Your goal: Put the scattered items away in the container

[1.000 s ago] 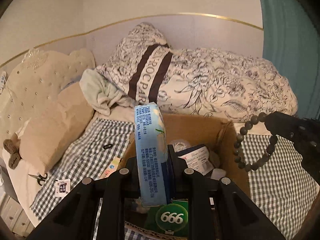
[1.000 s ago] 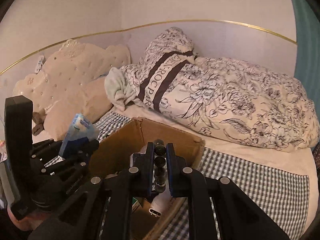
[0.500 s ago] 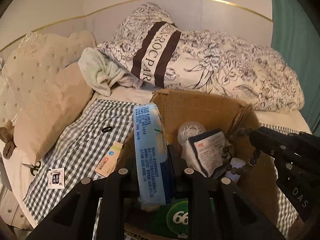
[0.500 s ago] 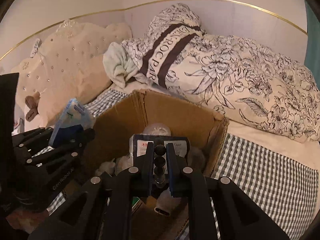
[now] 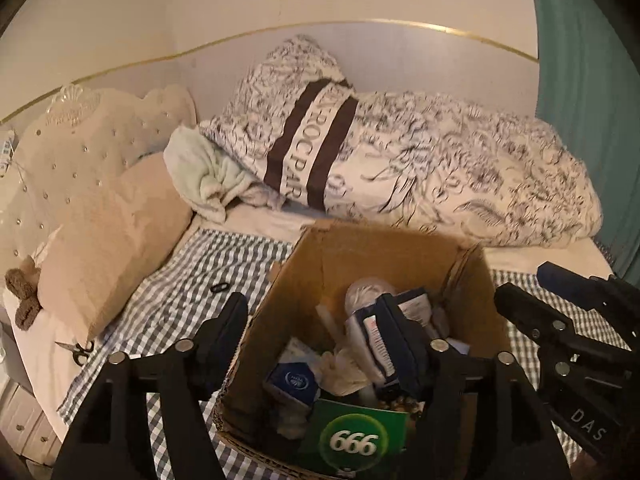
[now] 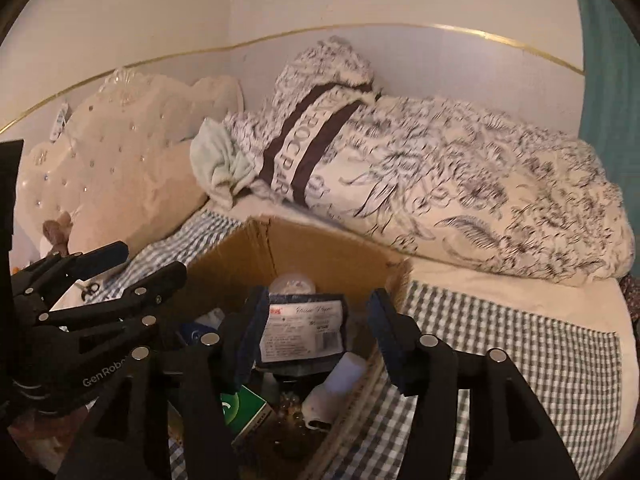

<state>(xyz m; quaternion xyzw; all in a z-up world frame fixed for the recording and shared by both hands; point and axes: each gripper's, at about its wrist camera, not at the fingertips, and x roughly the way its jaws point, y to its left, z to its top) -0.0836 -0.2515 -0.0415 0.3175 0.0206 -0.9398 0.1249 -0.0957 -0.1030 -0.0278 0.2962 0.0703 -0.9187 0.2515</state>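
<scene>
Both grippers over cardboard box (image 5: pixel 360 256) on checked bedspread (image 5: pixel 192 280). Left gripper (image 5: pixel 316 320) jaws opening, empty. Right gripper (image 6: pixel 316 316) jaws opening, empty. Tissue pack (image 6: pixel 304 330) lies inside box.

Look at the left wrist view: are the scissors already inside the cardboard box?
No, the scissors lie on the checked blanket near the beige pillow, well outside the cardboard box.
</scene>
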